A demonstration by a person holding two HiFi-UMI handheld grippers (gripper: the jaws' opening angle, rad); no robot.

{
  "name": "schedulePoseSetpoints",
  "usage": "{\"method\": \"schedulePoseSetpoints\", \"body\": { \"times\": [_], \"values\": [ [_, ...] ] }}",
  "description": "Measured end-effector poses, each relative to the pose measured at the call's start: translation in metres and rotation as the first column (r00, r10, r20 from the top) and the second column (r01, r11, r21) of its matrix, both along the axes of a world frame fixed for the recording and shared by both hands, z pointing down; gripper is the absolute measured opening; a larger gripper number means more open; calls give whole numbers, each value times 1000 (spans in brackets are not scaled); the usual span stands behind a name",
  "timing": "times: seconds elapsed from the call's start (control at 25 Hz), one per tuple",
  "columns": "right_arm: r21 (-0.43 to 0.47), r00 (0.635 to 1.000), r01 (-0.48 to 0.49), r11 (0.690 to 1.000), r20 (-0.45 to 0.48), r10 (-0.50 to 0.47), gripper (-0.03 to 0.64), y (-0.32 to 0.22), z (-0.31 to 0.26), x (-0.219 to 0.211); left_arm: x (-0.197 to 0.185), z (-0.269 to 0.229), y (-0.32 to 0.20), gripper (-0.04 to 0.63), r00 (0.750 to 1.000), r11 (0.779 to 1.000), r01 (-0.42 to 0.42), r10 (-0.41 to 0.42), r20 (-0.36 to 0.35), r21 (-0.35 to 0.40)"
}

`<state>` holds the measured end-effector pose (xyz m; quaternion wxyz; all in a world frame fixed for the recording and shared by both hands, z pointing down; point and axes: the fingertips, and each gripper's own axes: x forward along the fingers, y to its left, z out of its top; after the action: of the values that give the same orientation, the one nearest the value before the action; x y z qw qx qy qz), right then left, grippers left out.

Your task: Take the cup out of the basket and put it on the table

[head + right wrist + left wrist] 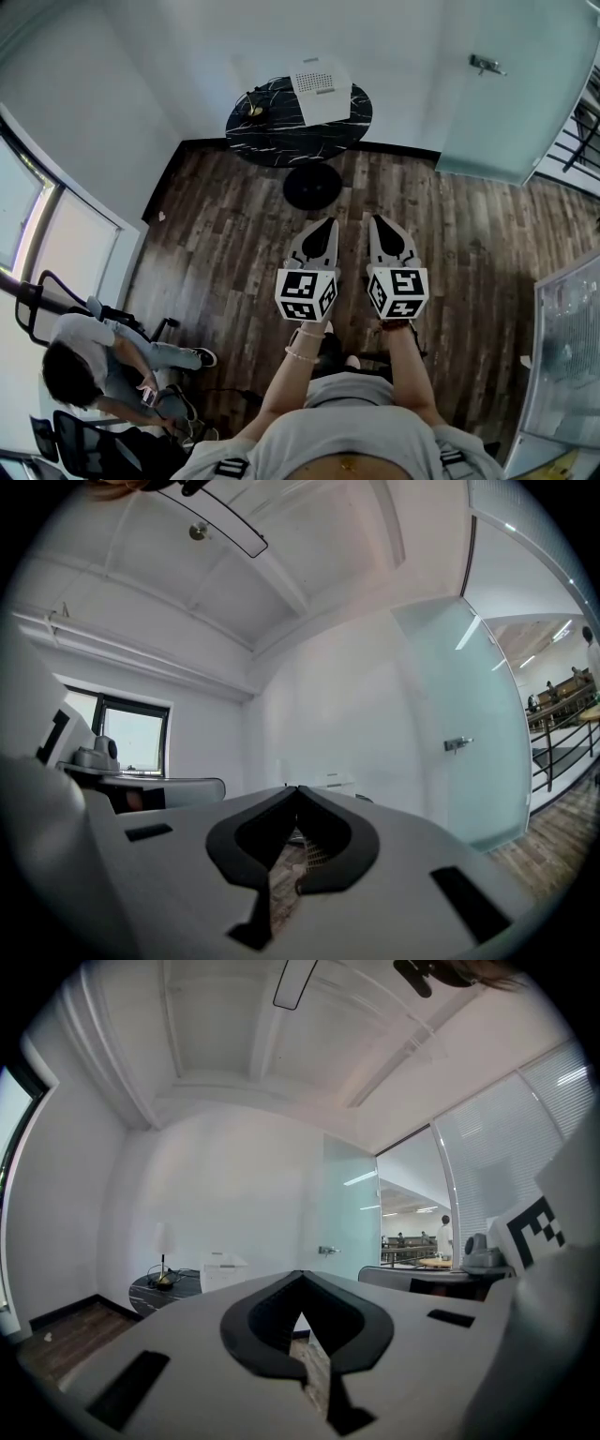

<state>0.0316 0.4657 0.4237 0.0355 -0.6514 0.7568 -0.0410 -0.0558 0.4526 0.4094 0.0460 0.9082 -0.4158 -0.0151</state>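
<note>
A white perforated basket stands on the round black marble table at the far wall. No cup shows in any view; the inside of the basket is hidden from here. My left gripper and right gripper are held side by side above the wooden floor, pointing at the table and well short of it. Both are shut with nothing between their jaws. In the left gripper view the left gripper points past the basket. In the right gripper view the right gripper covers most of the basket.
A small lamp with a cable sits on the table's left side. The table's round black foot rests on the floor. A frosted glass door is at the right, a glass-topped desk nearer right, a seated person at the left.
</note>
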Motion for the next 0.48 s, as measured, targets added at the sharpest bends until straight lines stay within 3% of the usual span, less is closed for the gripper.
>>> {"method": "schedulePoseSetpoints", "body": {
  "times": [0.48],
  "values": [
    [2,999,-46,999,-6,46,8,-62,-4,0,7,-4,-65,6,997,997,-72,72,-2,3]
  ]
}}
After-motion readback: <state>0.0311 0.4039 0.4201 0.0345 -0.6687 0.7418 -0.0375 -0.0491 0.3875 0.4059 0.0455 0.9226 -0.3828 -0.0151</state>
